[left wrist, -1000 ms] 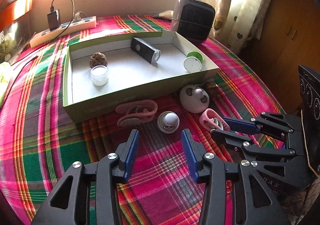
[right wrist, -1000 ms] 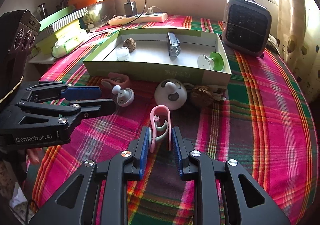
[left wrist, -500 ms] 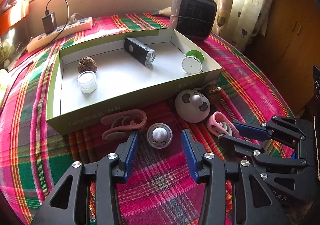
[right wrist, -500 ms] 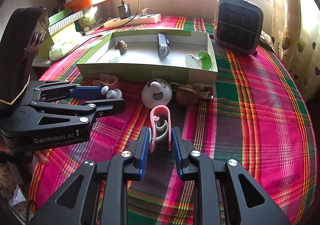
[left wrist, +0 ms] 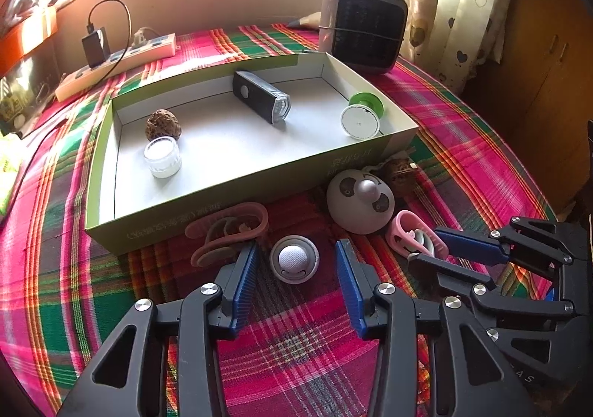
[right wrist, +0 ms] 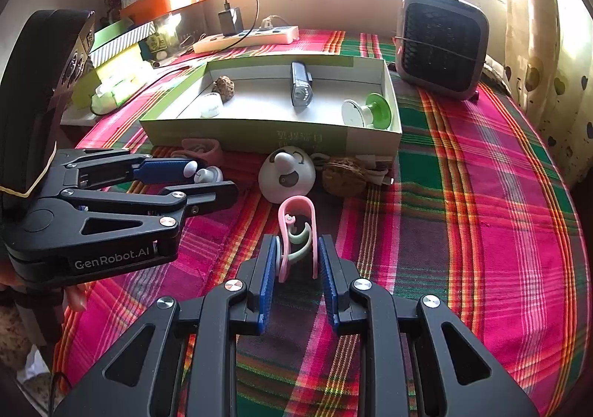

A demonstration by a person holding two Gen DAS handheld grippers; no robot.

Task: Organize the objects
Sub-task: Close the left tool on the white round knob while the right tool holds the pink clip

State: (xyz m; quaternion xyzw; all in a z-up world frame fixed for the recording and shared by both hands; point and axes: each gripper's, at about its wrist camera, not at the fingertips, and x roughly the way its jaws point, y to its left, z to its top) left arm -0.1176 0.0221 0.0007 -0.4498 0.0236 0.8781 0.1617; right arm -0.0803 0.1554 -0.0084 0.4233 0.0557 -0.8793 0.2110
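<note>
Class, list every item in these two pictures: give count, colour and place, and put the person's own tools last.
Box: 1, green outside, white inside, mid-table.
Torch: 1, black, in box, rear middle.
Jar: 1, clear white, in box, left.
Nut: 1, brown, in box behind jar.
Spool: 1, white and green, in box, right.
Dome toy: 1, white, before box.
Walnut: 1, brown, right of dome toy.
Round gadget: 1, white, on cloth.
Pink clip: 1, pink, in right tool.
Dusty clip: 1, dull pink, against box front.
Heater: 1, grey-black, rear right.
Power strip: 1, cream, rear left.
Cloth: 1, pink-green plaid, covers table.
Left tool: open, around round gadget.
Right tool: shut on pink clip.
</note>
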